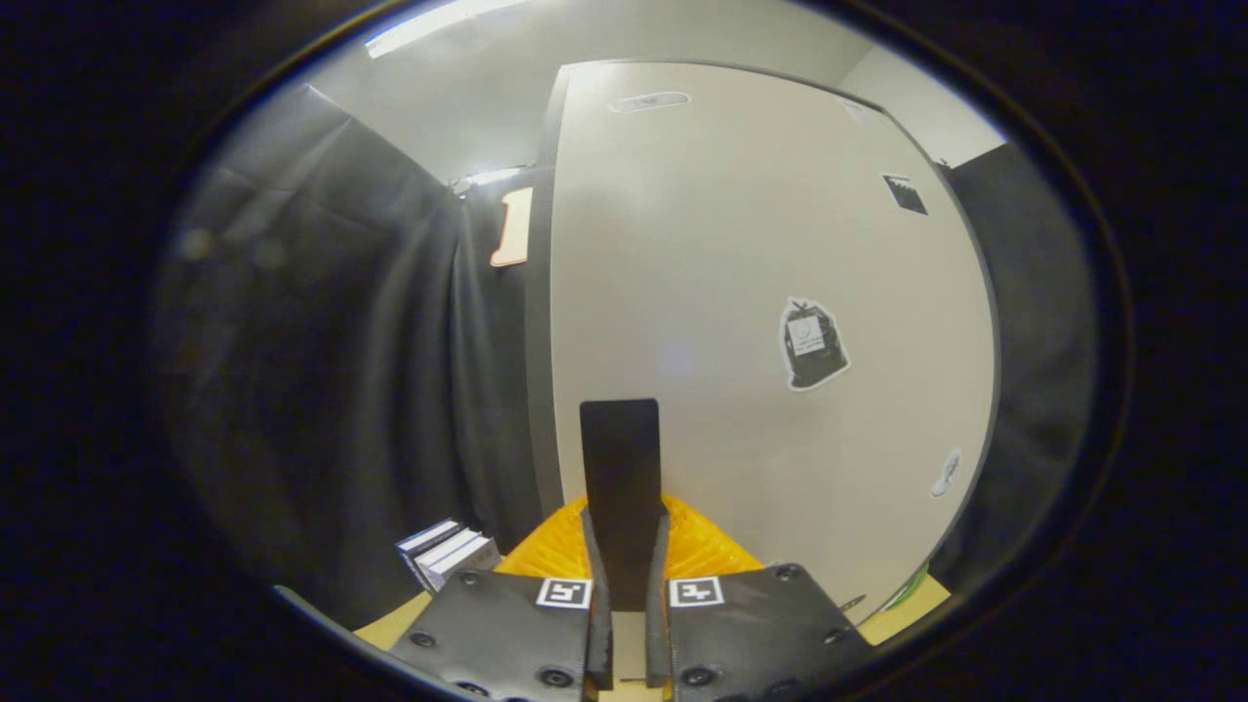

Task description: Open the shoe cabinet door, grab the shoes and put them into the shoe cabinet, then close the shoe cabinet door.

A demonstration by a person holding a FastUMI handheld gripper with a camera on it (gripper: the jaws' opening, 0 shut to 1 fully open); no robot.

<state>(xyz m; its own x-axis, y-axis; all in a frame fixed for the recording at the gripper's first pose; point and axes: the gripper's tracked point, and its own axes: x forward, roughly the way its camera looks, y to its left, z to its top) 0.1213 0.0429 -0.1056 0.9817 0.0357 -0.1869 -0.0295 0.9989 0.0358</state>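
Observation:
The white shoe cabinet door [741, 292] stands close ahead, with a rubbish-bag sticker [812, 344] and a small shoe sticker [945, 474] on it. A flat black handle [619, 448] sticks out from the door toward me. My gripper [624, 546] is shut on this handle, both fingers pressing its sides, and the handle's end rises beyond the fingertips. The door's left edge [548, 341] runs straight up beside the black cloth. I cannot tell whether the door is ajar.
Black cloth [341, 370] hangs to the left of the cabinet and more of it to the right. A small stack of white boxes [448, 551] sits low on the left on a pale wooden surface [390, 624]. Something green [912, 588] lies low on the right.

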